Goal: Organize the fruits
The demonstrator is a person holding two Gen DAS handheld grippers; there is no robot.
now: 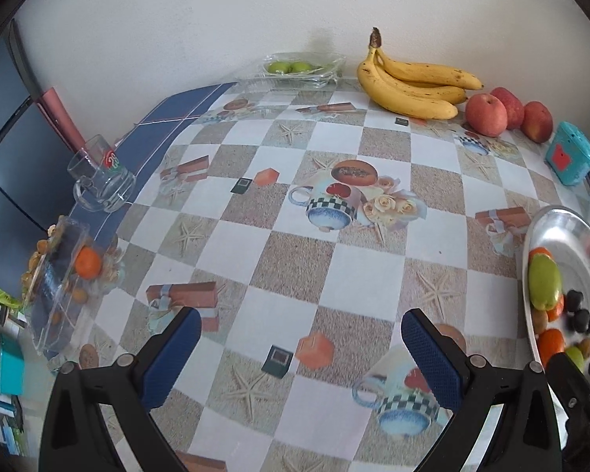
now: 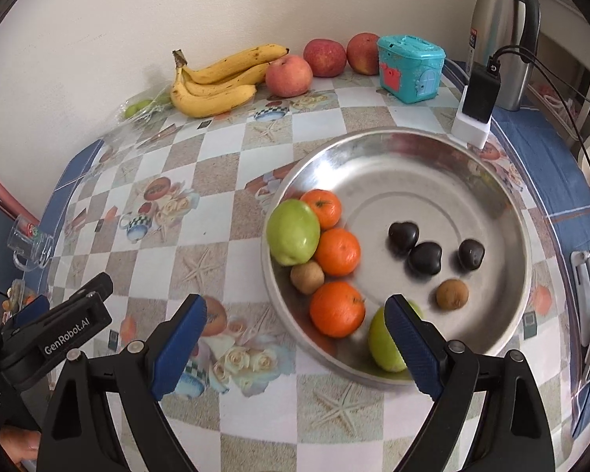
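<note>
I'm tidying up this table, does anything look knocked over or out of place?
Yes. A clear glass mug lies tipped on its side near the table's left edge, its mouth facing away from the table's middle. Nothing appears spilled. The metal bowl and bananas look normal.

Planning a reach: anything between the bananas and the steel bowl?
Bare tablecloth only between bananas and steel bowl, per the right wrist view.

Soft daylight, fisheye-warped edges, slight blur
</note>
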